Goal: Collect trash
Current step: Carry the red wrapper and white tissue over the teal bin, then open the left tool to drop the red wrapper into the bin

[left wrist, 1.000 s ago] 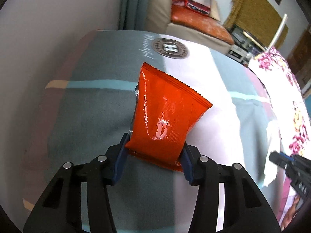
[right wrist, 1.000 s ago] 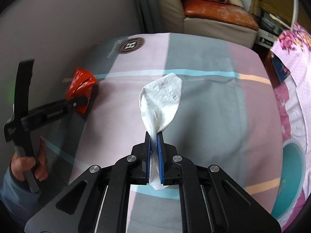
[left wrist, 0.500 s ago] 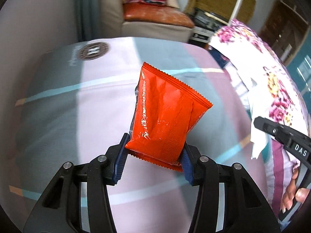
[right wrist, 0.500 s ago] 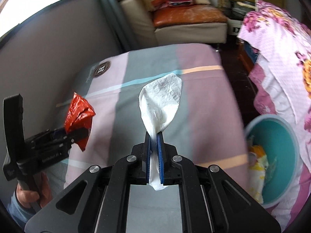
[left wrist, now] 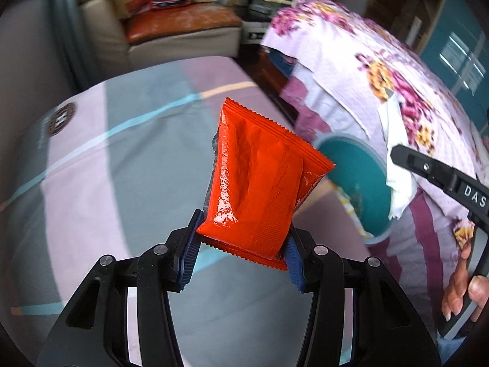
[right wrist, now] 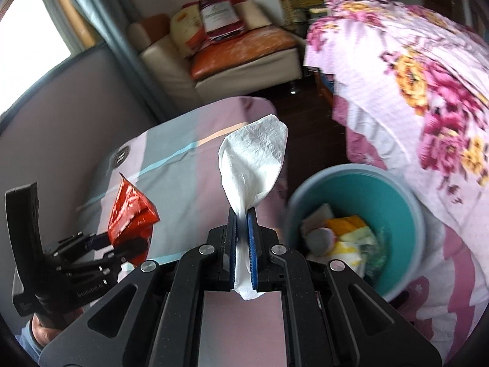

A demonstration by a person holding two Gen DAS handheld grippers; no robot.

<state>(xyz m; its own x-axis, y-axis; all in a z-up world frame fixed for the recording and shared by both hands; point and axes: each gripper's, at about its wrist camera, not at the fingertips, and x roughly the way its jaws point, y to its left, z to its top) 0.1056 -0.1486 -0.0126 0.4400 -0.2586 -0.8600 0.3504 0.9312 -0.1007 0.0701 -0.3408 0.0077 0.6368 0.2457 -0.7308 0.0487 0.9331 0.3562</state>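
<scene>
My left gripper [left wrist: 243, 244] is shut on an orange-red snack wrapper [left wrist: 259, 177], which stands up from the blue pads above the striped bed cover. The same wrapper [right wrist: 130, 211] and left gripper [right wrist: 117, 241] show at the left of the right wrist view. My right gripper [right wrist: 242, 220] is shut on a crumpled white tissue [right wrist: 255, 165], which also shows at the right of the left wrist view as tissue [left wrist: 397, 156]. A teal trash bin [right wrist: 394, 192] holding several scraps sits just right of the tissue; in the left wrist view the bin [left wrist: 360, 165] lies behind the wrapper.
A bed [left wrist: 91, 159] with pink, grey and blue stripes lies below both grippers. A floral pink cover [right wrist: 412, 85] drapes over furniture to the right, next to the bin. A cream sofa [right wrist: 232, 64] with an orange cushion and bags stands at the back. A hand [left wrist: 461, 290] grips the right tool.
Both grippers have swung to the right over the bed toward its edge, each still holding its item. The teal bin has come into view, close beside the tissue.
</scene>
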